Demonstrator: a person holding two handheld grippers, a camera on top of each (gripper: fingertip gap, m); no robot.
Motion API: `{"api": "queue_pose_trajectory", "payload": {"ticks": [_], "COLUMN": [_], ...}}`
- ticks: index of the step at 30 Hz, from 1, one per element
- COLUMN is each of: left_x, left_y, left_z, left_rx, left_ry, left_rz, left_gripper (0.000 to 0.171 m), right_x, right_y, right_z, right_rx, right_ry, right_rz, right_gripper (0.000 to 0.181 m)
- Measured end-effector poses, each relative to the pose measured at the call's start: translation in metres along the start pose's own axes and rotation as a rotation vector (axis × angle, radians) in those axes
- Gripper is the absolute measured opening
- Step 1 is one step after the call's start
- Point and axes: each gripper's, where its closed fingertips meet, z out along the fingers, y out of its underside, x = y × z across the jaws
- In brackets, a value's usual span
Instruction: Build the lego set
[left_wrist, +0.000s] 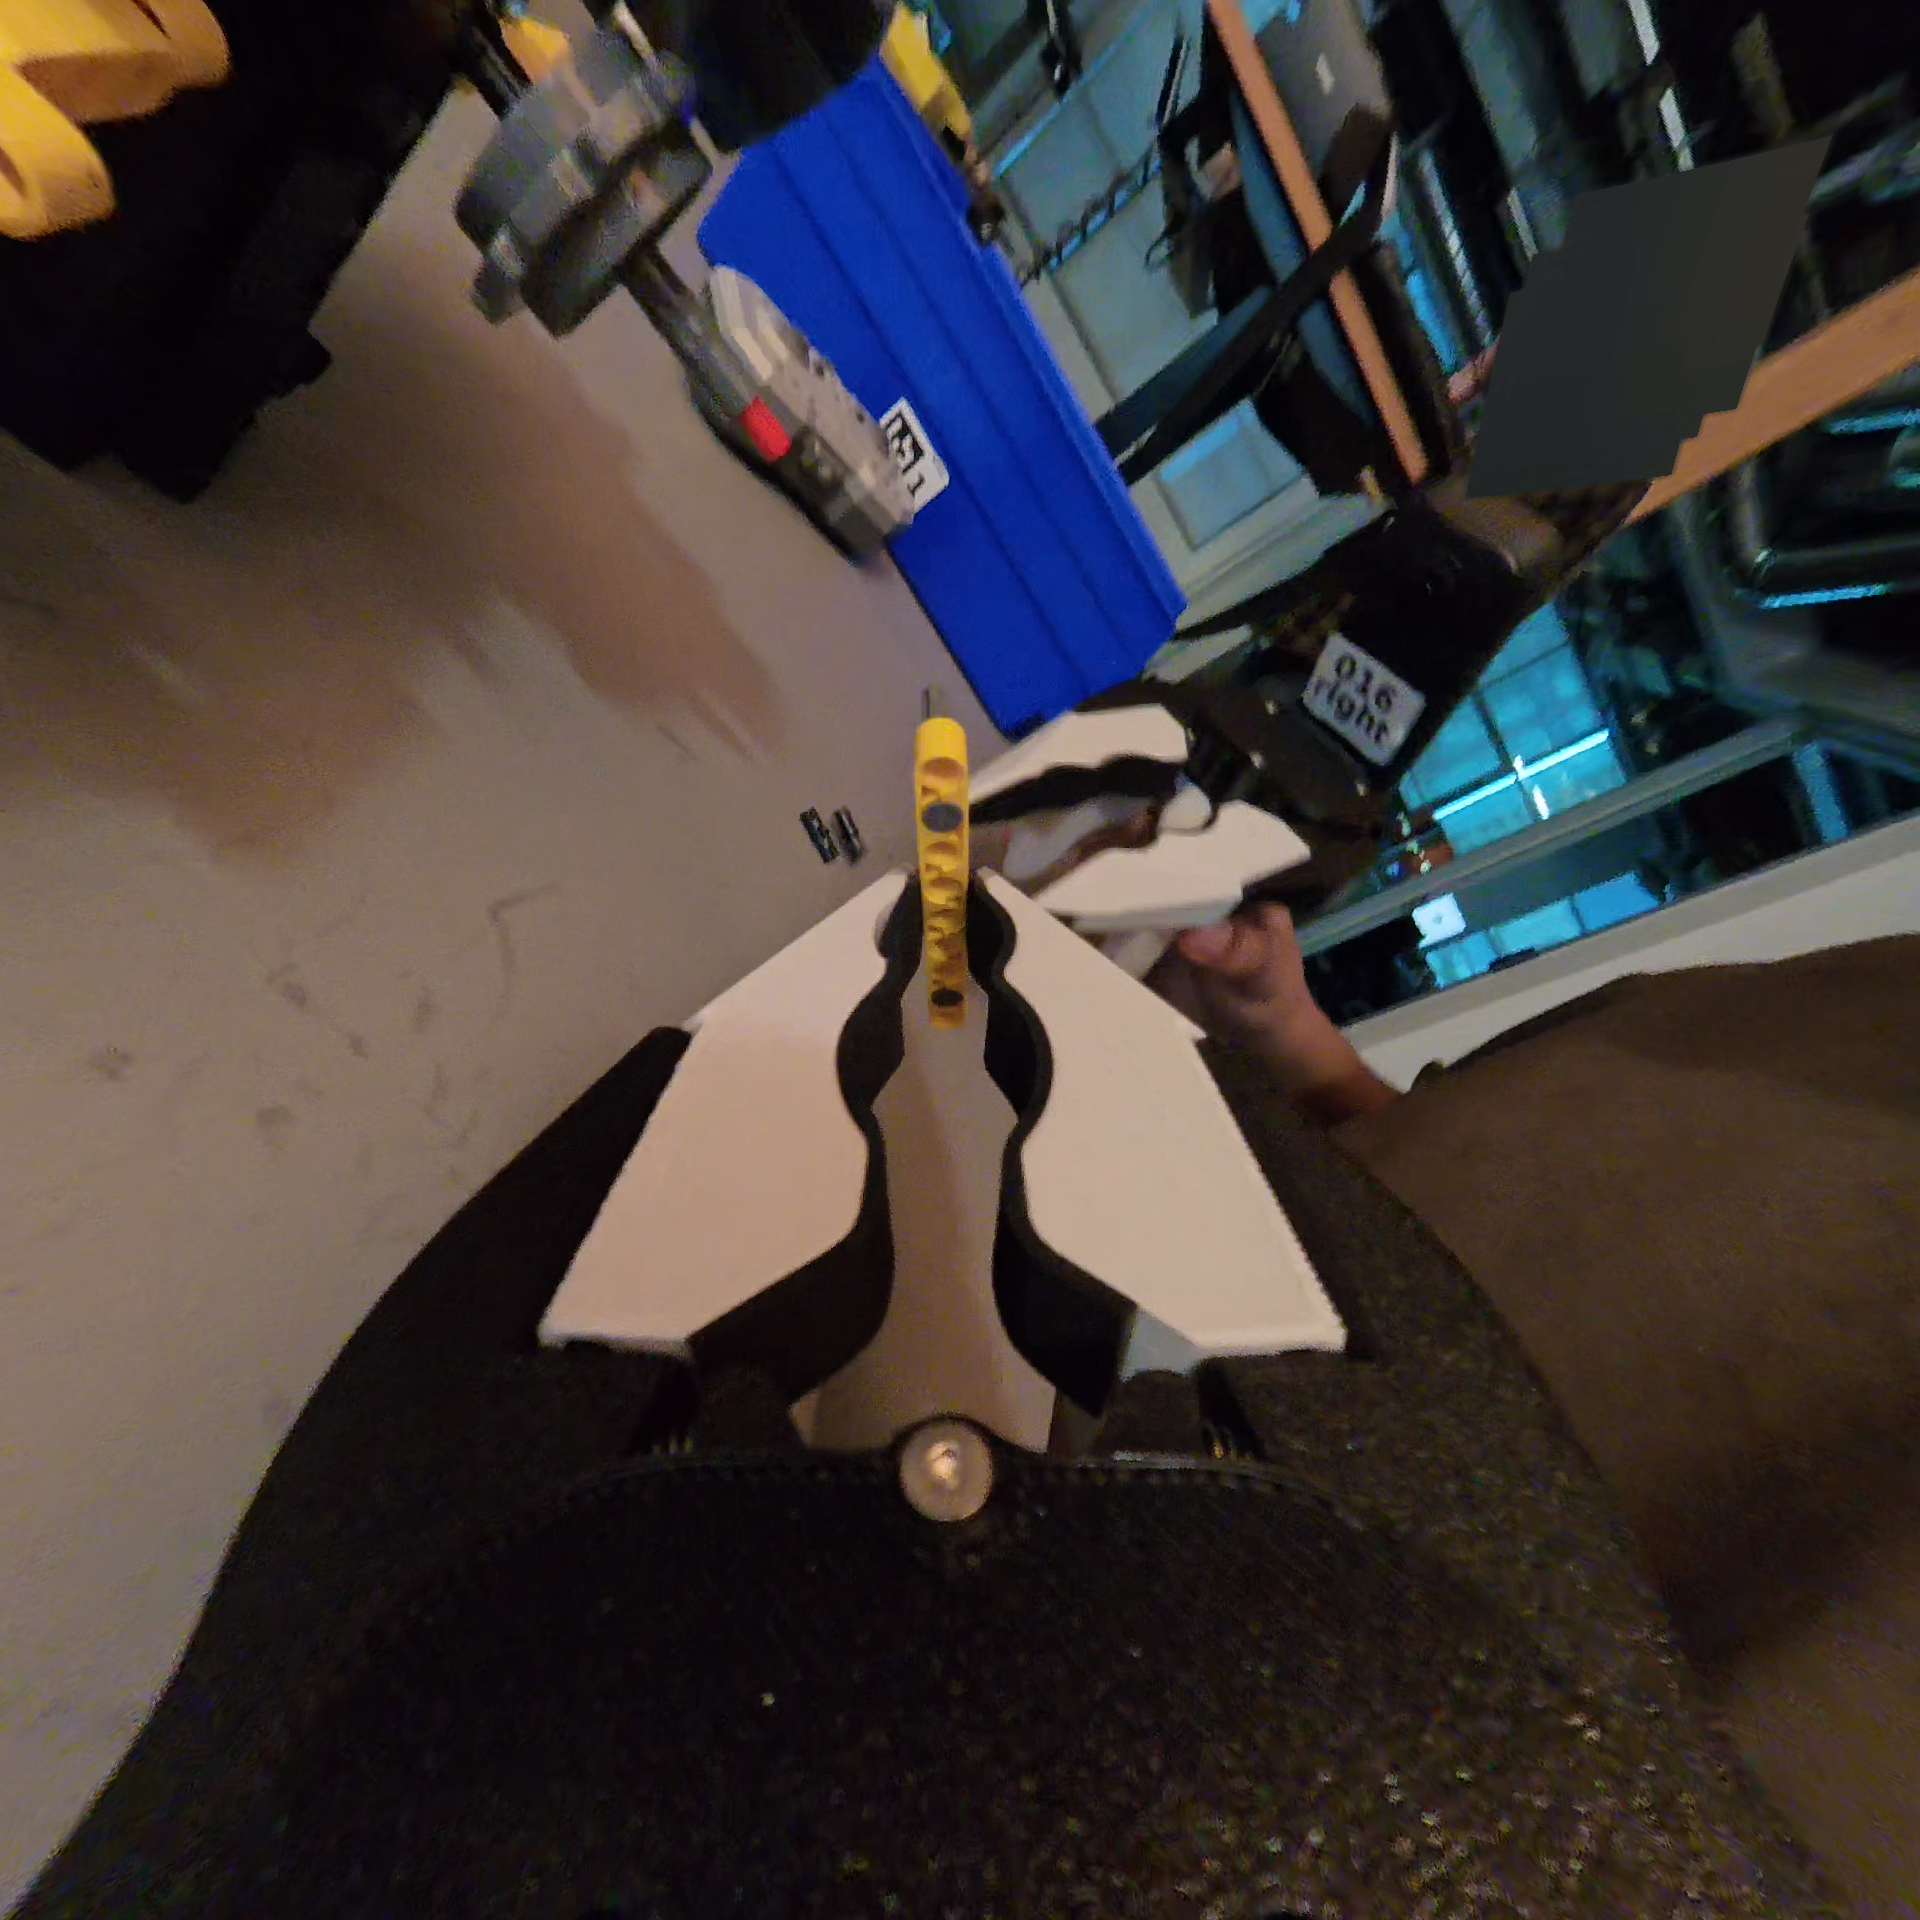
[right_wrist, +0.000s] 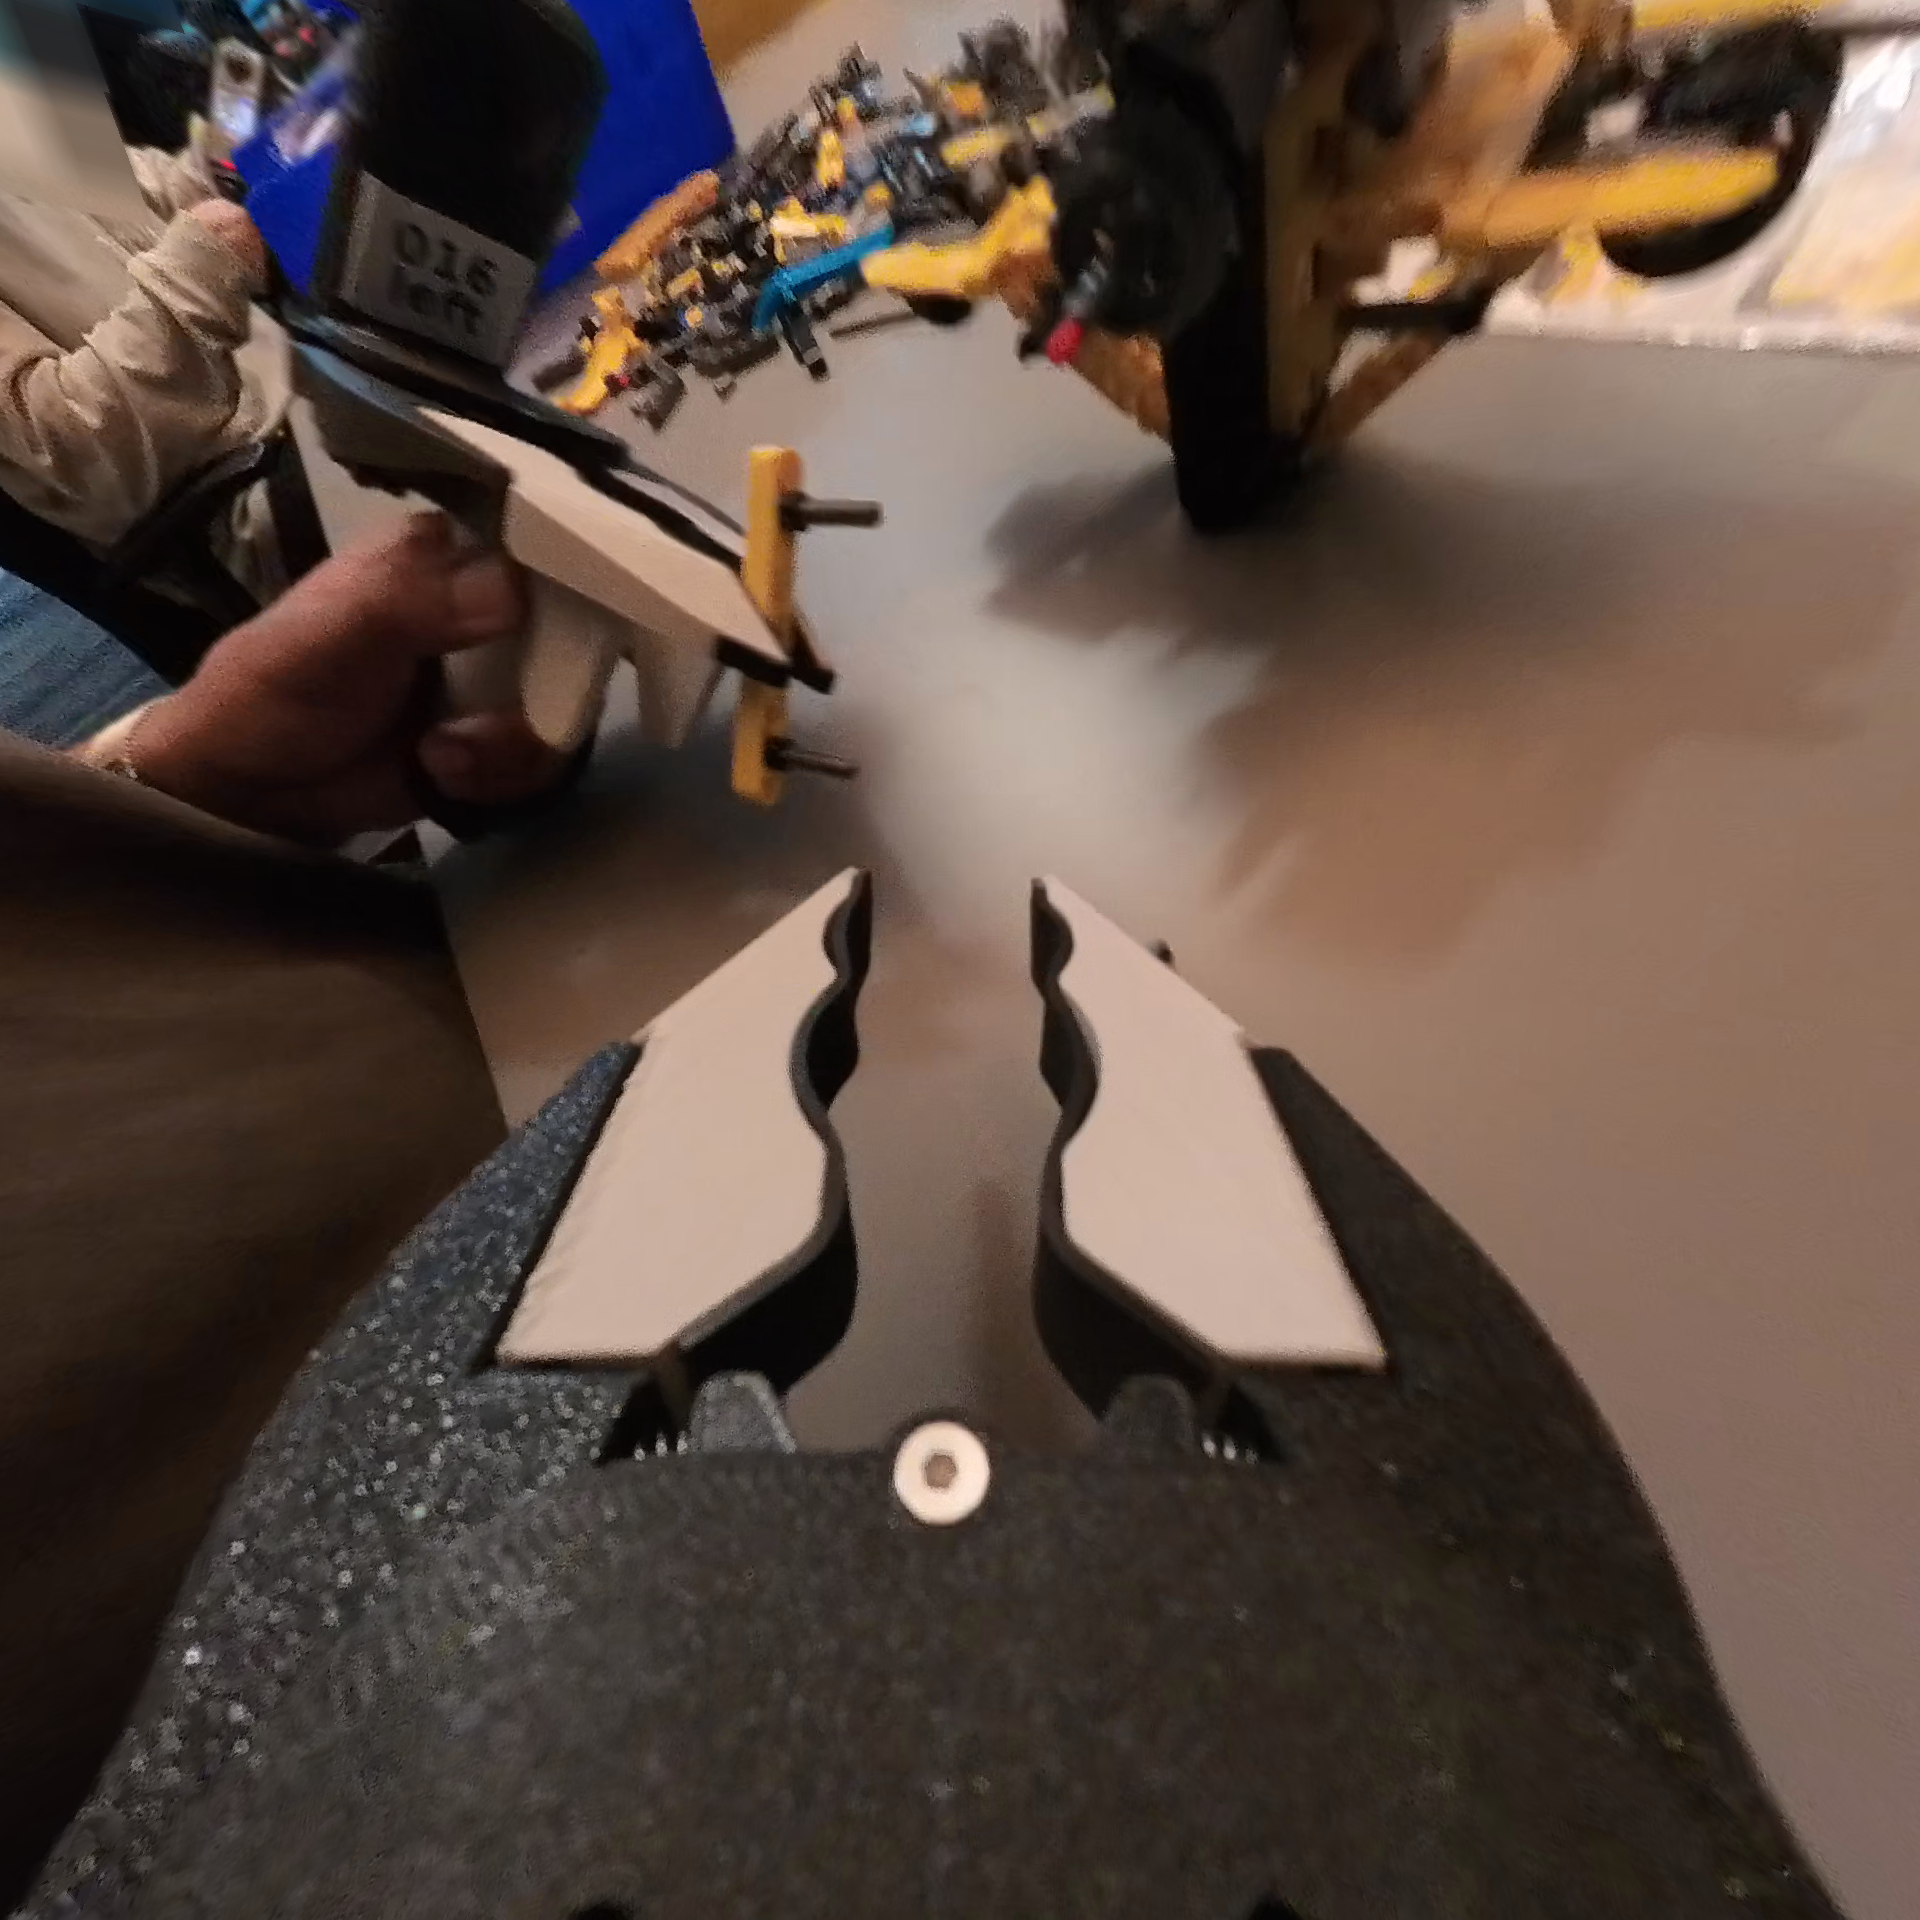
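Observation:
My left gripper (left_wrist: 943, 894) is shut on a yellow perforated toy beam (left_wrist: 941, 800), held upright above the grey table. In the right wrist view the same beam (right_wrist: 771, 540) shows two black pins sticking out sideways, clamped at the tip of the left gripper (right_wrist: 774, 649). My right gripper (right_wrist: 951, 899) is open and empty, low over the table just right of the beam. It also shows in the left wrist view (left_wrist: 1122, 821), right of the beam. Two small black pins (left_wrist: 831, 834) lie on the table left of the beam.
A blue bin (left_wrist: 935, 416) stands at the back, with a grey and red built piece (left_wrist: 790, 416) beside it. A large yellow and black toy vehicle (right_wrist: 1299, 239) stands ahead right. A heap of loose yellow, black and blue parts (right_wrist: 769, 249) lies behind. A person's hand (right_wrist: 343, 675) holds the left gripper. The left gripper's tips are roughly 6 cm from the right gripper's.

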Motion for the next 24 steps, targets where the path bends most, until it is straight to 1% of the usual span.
{"api": "queue_pose_trajectory", "payload": {"ticks": [4, 6, 8, 10, 11, 12, 14, 17, 19, 21, 22, 24], "left_x": [0.009, 0.015, 0.018, 0.022, 0.022, 0.022, 0.021, 0.007, -0.003, 0.000, 0.004, 0.010], "left_y": [-0.013, -0.016, -0.013, -0.010, -0.010, -0.009, -0.008, -0.013, -0.019, -0.024, -0.023, -0.016], "left_z": [-0.005, -0.007, -0.006, -0.006, -0.007, -0.008, -0.012, -0.023, -0.033, -0.038, -0.037, -0.029], "left_rx": [0.110, 0.144, 0.149, 0.156, 0.163, 0.162, 0.170, 0.207, 0.247, 0.249, 0.220, 0.122], "left_ry": [0.048, 0.072, 0.082, 0.088, 0.085, 0.080, 0.076, 0.009, -0.073, -0.107, -0.113, -0.128], "left_rz": [-0.028, -0.040, -0.044, -0.043, -0.045, -0.044, -0.040, -0.036, 0.017, 0.120, 0.175, 0.284], "left_gripper": [0.005, 0.005, 0.005, 0.005, 0.005, 0.007, 0.021, 0.052, 0.062, 0.064, 0.063, 0.059], "right_x": [-0.033, -0.039, -0.043, -0.044, -0.044, -0.044, -0.043, -0.036, -0.032, -0.033, -0.031, -0.025], "right_y": [-0.012, -0.014, -0.020, -0.027, -0.027, -0.026, -0.024, -0.014, 0.000, 0.014, 0.019, 0.027], "right_z": [0.017, 0.027, 0.032, 0.031, 0.030, 0.028, 0.023, 0.018, 0.021, 0.025, 0.027, 0.033], "right_rx": [0.054, 0.069, 0.102, 0.141, 0.142, 0.138, 0.124, 0.050, -0.061, -0.172, -0.214, -0.292], "right_ry": [-0.005, 0.024, 0.034, 0.026, 0.019, 0.009, -0.010, -0.023, -0.073, -0.162, -0.187, -0.208], "right_rz": [-0.106, -0.134, -0.124, -0.100, -0.098, -0.102, -0.116, -0.145, -0.124, -0.087, -0.080, -0.114], "right_gripper": [0.030, 0.030, 0.029, 0.021, 0.013, 0.012, 0.009, 0.008, 0.009, 0.009, 0.009, 0.009]}}
